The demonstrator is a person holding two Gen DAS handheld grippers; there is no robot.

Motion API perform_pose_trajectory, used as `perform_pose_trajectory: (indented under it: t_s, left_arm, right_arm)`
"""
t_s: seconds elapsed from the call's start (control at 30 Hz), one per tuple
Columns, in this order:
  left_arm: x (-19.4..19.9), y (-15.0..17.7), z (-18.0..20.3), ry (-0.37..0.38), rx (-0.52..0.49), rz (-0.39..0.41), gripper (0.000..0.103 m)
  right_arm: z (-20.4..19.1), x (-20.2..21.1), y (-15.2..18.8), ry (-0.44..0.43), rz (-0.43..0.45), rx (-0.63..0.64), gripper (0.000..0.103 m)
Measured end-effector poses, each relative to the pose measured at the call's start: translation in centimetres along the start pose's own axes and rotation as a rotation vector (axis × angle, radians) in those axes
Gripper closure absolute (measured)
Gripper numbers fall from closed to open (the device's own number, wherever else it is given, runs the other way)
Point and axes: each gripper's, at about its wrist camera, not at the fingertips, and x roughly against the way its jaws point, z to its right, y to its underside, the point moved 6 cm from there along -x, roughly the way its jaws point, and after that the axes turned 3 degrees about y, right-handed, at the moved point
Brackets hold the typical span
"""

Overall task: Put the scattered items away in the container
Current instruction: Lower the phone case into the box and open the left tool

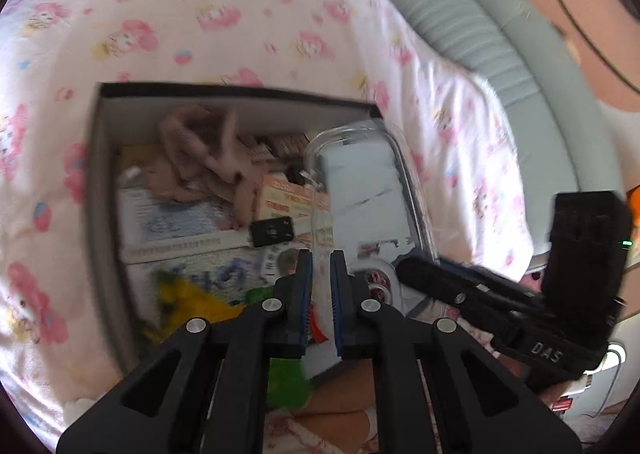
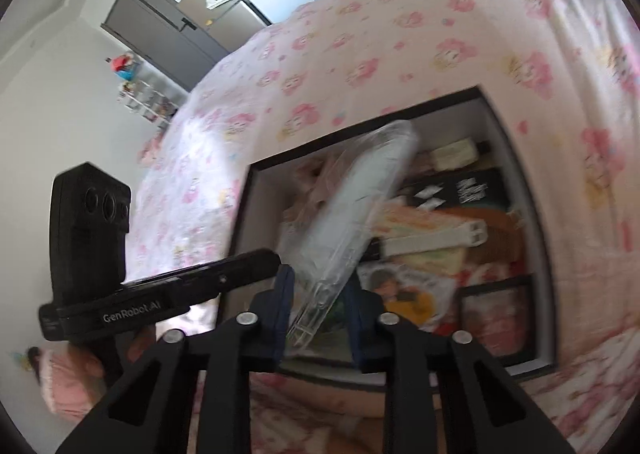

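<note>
Box (image 1: pixel 105 190) of dark card sits open on the pink cartoon-print bedsheet (image 1: pixel 168 14), filling the middle of both views and already crowded with booklets, cards, a beige doll (image 1: pixel 208 158) at its upper left in the left wrist view, and a small black device (image 1: pixel 273 233) near the centre. Over the box a clear plastic case (image 1: pixel 360 178) with a pale blue insert hangs tilted, one end down by the tongs, the other slanting up across the box.

The left gripper (image 1: pixel 321 274) has its blue-padded jaws drawn narrow, pinched on the near edge of that clear case. The right gripper (image 2: pixel 318 302) has its jaws to either side of the case's lower end (image 2: pixel 316 310); blur keeps me from telling whether the pads press on it. Each gripper shows at the edge of the other's view.
</note>
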Motion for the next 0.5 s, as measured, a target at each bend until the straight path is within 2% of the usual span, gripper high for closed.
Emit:
perform_pose_trajectory:
  t_s: [0.1, 0.2, 0.27, 0.37, 0.43, 0.5]
  left_arm:
    - [-2.7, 0.0, 0.7, -0.013, 0.005, -0.074, 0.096]
    - [-5.1, -0.2, 0.6, -0.072, 0.0, -0.132, 0.096]
    - [-4.8, 0.1, -0.3, -0.107, 0.009, -0.121, 0.096]
    - [-3.0, 0.5, -1.8, -0.085, 0.065, -0.071, 0.094]
    - [-1.6, 0.5, -2.5, -0.103, 0.075, -0.02, 0.091]
    - [-1.0, 0.1, -3.1, -0.138, 0.092, 0.01, 0.085]
  right_arm:
    - [1.1, 0.3, -0.4, 0.008, 0.021, 0.002, 0.088]
    - [2.1, -0.4, -0.2, 0.012, 0.01, -0.024, 0.088]
    - [2.7, -1.0, 0.2, 0.03, -0.009, -0.051, 0.088]
    - [3.9, -1.3, 0.6, 0.114, -0.02, -0.044, 0.088]
    - [4.8, -2.0, 1.0, 0.178, -0.067, -0.028, 0.088]
    - [5.4, -2.6, 1.4, 0.176, -0.11, -0.042, 0.087]
